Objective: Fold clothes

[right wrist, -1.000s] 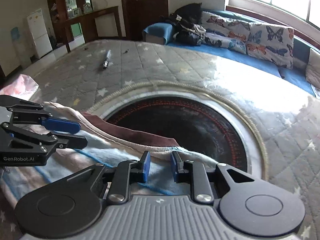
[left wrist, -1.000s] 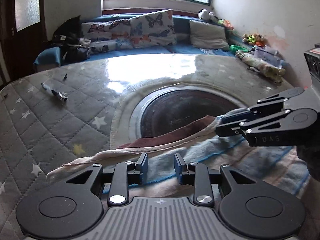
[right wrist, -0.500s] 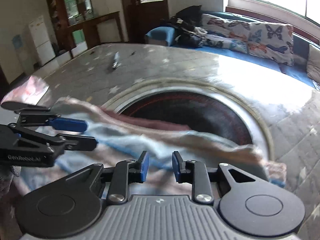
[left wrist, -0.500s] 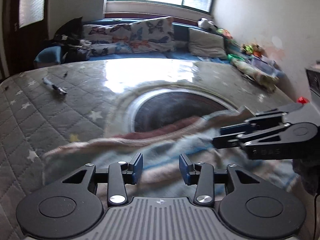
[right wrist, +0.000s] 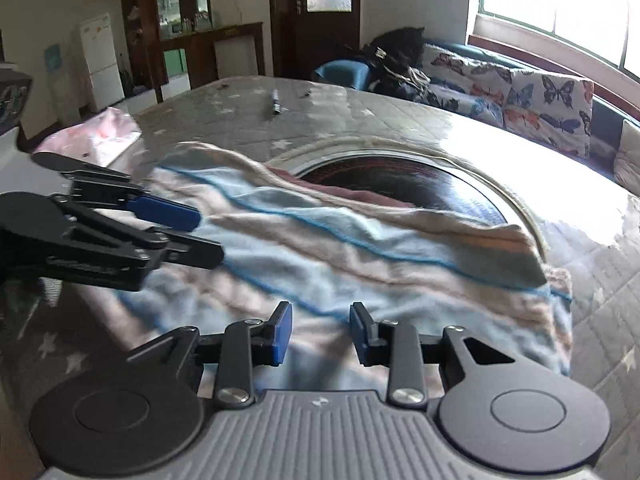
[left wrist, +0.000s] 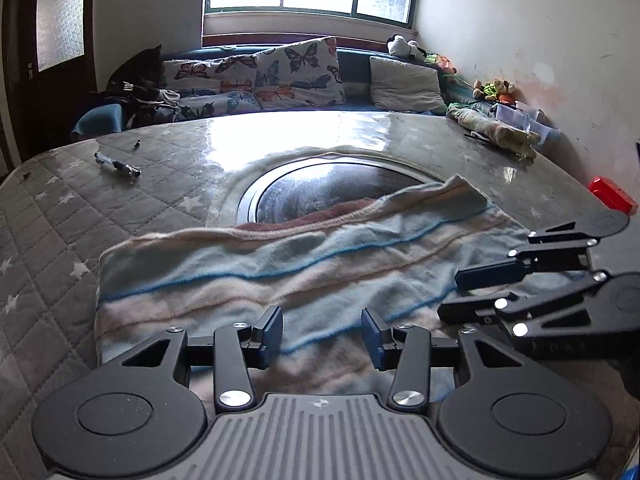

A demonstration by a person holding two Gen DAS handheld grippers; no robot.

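Black left tool [left wrist: 322,334], blue pads [left wrist: 271,330], silver screws, ribbed grey housing.

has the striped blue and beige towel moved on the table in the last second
Yes. The striped blue and beige towel has spread out flatter: its far edge now reaches further over the dark round inset in the table, and both grippers have opened and let it go.

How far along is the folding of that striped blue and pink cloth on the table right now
Done: the striped cloth lies doubled on the table, one layer over another. In hand: nothing; the left gripper and right gripper are both open above it. Left: likely another fold, since it looks broad and rumpled.
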